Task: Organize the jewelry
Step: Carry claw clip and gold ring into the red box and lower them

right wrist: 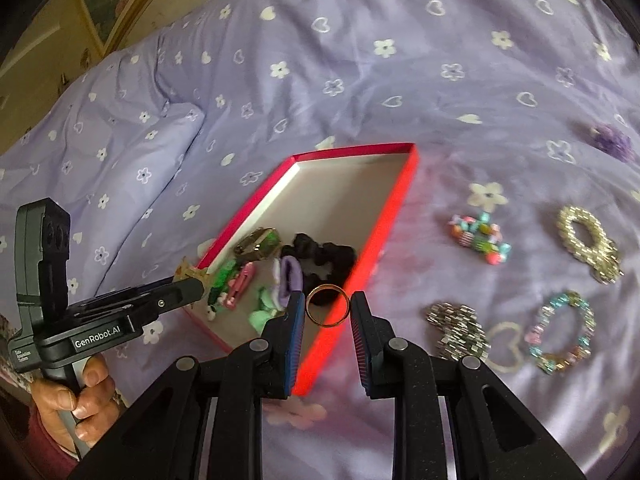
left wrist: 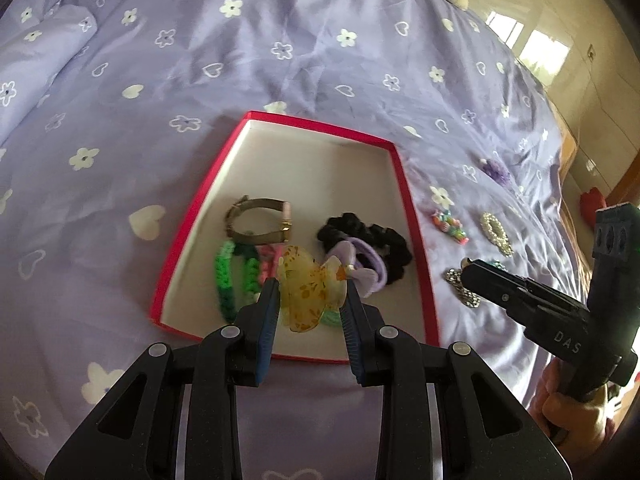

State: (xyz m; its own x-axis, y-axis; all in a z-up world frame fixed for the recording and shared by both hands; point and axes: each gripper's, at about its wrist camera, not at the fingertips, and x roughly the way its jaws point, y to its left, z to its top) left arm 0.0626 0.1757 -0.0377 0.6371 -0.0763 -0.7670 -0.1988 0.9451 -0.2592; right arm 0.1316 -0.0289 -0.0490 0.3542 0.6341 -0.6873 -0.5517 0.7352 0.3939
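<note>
A yellow translucent claw clip is gripped between the blue pads of the left gripper and carried over the near end of the red-rimmed box, which is laid on a lilac bedspread printed with flowers and hearts. A gold ring is pinched edge to edge by the right gripper, its hoop held upright above the box's right wall, so the open tray lies ahead and to the left of that gripper. A watch, a black scrunchie and a green band are already gathered inside. The left gripper is judged the nearer to a drop, its load already within the rim. A silver bracelet and a beaded bracelet are left on the bedspread, right of the box.
</note>
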